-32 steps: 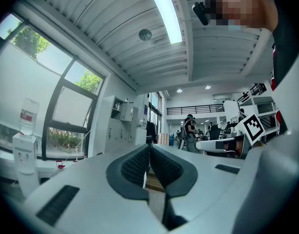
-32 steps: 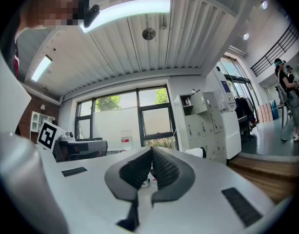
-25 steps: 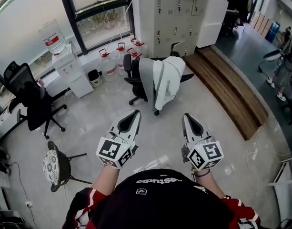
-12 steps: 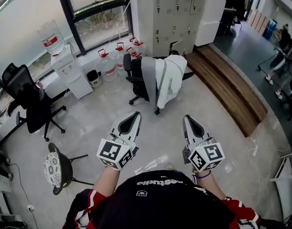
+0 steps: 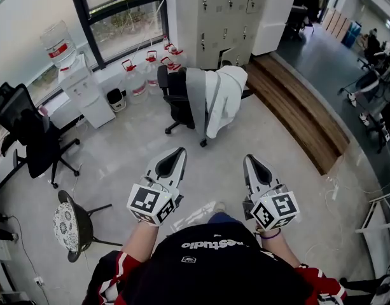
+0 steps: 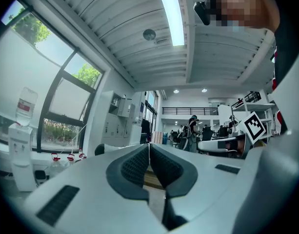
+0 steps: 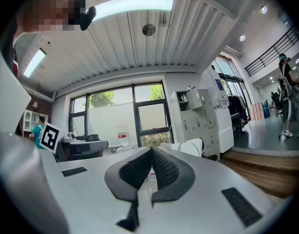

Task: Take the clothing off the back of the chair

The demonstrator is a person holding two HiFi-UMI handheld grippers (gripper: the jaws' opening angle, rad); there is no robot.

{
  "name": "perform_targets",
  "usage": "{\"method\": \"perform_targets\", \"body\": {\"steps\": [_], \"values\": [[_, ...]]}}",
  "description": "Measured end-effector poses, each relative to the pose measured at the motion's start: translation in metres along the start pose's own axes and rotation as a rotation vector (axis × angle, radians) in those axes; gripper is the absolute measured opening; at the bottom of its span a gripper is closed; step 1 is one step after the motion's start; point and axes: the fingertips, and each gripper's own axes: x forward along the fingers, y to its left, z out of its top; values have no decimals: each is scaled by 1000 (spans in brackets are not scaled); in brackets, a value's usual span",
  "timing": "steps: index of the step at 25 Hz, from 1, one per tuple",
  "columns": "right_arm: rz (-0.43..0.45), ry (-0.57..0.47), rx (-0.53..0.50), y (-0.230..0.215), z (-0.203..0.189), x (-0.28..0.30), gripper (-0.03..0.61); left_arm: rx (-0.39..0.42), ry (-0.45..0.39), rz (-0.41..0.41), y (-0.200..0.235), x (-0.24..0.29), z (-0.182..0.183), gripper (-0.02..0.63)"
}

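1. Nearest the camera, the left gripper (image 5: 181, 151), a white two-jaw tool with a marker cube, is held level with its jaws pressed together and nothing between them.
2. The right gripper (image 5: 248, 159), of the same make, is also level, with its jaws closed tip to tip and empty.
3. Both sit above a pale glossy tiled floor (image 5: 125, 164).
4. A small round stool with a patterned seat (image 5: 67, 223) stands at lower left.
5. Beyond the grippers and well apart from them, the grey-and-white garment (image 5: 217, 99) hangs over the back of a black swivel office chair (image 5: 174, 93).
6. A second black office chair (image 5: 28, 131) stands at far left.
7. Further back are a white water dispenser (image 5: 88, 93), red-capped clear water jugs (image 5: 133, 79), grey metal lockers (image 5: 217, 14) and a brown wooden step (image 5: 303, 116).
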Motion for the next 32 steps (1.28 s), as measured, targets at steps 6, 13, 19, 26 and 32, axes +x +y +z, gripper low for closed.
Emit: {"method": "perform_targets", "body": {"steps": [6,13,19,26,32], "values": [[4,16,8,0,-4,20,0,-20,10,14,19,3,-5,28],[39,13,11,-4,-7,52,0,-14,15,47,43,13,-8,28],[46,15,24,-31,-8,89,0,-11,24,58,65,47,-12,28],[74,-2,22,-79,17,143,3,6,18,68,90,118,5,28],[72,-11,23,-135,37,178,2,24,17,60,96,189,15,28]]}}
